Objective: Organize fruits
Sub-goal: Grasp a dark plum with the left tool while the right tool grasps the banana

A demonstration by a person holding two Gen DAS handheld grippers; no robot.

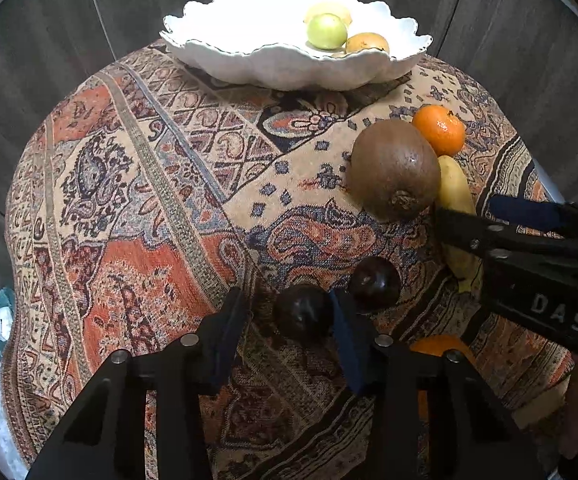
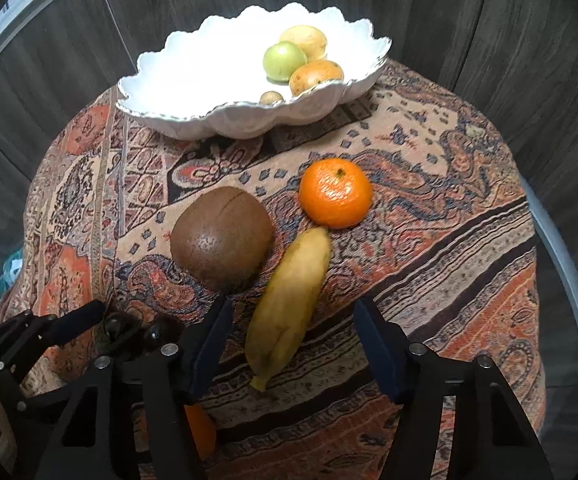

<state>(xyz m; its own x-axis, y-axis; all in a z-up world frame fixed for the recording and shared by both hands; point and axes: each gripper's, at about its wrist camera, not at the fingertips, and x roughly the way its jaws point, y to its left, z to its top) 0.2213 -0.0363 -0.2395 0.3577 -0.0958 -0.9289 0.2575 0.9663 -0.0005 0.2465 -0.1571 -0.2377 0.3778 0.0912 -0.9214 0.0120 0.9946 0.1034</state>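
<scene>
Fruits lay spread over a round table draped in a patterned cloth [image 2: 429, 216] of orange, tan and dark blue. At the far edge of that cloth stood a wide white scalloped bowl [image 2: 193, 120], and toward its right side sat a green round fruit [image 2: 283, 60], two yellowish speckled fruits [image 2: 315, 76] and one very small brown fruit [image 2: 271, 97] close to the near rim.

On the cloth, nearer than the bowl, the biggest loose piece was a brown rough-skinned round fruit [image 2: 221, 240]. Just to its right lay a yellow banana [image 2: 289, 304], its far tip close to a mandarin [image 2: 335, 192] and its stem end pointing toward the near side. A second orange fruit [image 1: 441, 346] showed only in part behind the tool frames at the near edge. Two dark plums were the smallest of the loose pieces: the left plum [image 1: 303, 316] and the right plum [image 1: 375, 282], just beside each other.

The left gripper [image 1: 289, 316] pointed steeply down with the left plum between its blue pads; the right-hand pad sat against the plum, while a gap showed on the left side, so the jaws stood apart and not yet pressed on it. The right gripper [image 2: 293, 340] also pointed down, straddling the near half of the banana, with clear space between each pad and the skin, its jaws apart.
</scene>
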